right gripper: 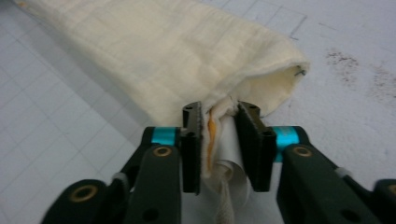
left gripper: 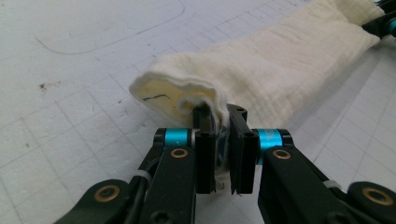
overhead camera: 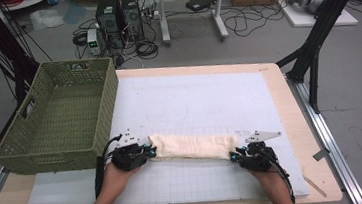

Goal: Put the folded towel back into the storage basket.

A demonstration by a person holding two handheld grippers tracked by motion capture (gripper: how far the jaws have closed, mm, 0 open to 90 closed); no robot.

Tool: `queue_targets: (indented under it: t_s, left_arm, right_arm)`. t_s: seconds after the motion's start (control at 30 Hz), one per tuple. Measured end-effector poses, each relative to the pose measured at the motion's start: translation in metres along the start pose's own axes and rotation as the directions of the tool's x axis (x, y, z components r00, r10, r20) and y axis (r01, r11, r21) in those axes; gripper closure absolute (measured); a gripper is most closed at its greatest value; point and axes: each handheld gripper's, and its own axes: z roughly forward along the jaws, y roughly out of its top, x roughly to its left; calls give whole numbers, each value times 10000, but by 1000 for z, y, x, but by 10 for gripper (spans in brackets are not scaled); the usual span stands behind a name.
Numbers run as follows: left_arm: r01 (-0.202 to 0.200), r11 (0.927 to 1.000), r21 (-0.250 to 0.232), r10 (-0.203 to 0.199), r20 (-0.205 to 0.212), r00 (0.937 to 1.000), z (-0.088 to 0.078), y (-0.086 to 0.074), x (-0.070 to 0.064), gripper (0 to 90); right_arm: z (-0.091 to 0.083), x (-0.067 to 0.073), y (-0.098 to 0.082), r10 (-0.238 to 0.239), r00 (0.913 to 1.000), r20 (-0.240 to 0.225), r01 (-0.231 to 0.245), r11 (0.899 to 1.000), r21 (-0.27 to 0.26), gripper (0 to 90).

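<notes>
A cream cloth [overhead camera: 193, 146], folded into a long narrow band, lies across the white gridded mat [overhead camera: 199, 100] near the table's front. My left gripper [overhead camera: 145, 151] is shut on its left end, and the left gripper view shows the cloth [left gripper: 261, 65] bunched between the jaws of that gripper [left gripper: 218, 114]. At the other end my right gripper [overhead camera: 235, 155] is shut on the cloth [right gripper: 168, 51]; layered edges sit pinched between the jaws of the right gripper [right gripper: 220, 109]. A hand holds each gripper from the bottom edge.
A green woven basket [overhead camera: 55, 119] stands at the table's left, close to my left gripper. The wooden table edge [overhead camera: 303, 135] runs along the right. Computers, cables and black frame legs sit on the floor beyond the table.
</notes>
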Motion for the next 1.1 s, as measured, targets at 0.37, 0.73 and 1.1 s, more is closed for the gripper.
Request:
queue_targets:
  t_s: [0.37,0.73,1.1]
  left_arm:
    - [-100,9983,-577,90,-175,9998,-9,5,-1,828]
    - [-148,9916,-1283,138,-93,9999,-23,16,-6,830]
    - [-284,9822,-1855,255,-180,9995,-36,28,-9,830]
  right_arm:
    - [-2,2,6,-16,9996,276,20,9999,-141,811]
    - [-19,-4,14,200,9990,406,-154,9940,-1084,815]
    - [-33,-3,29,144,9989,437,-64,9838,-1793,817]
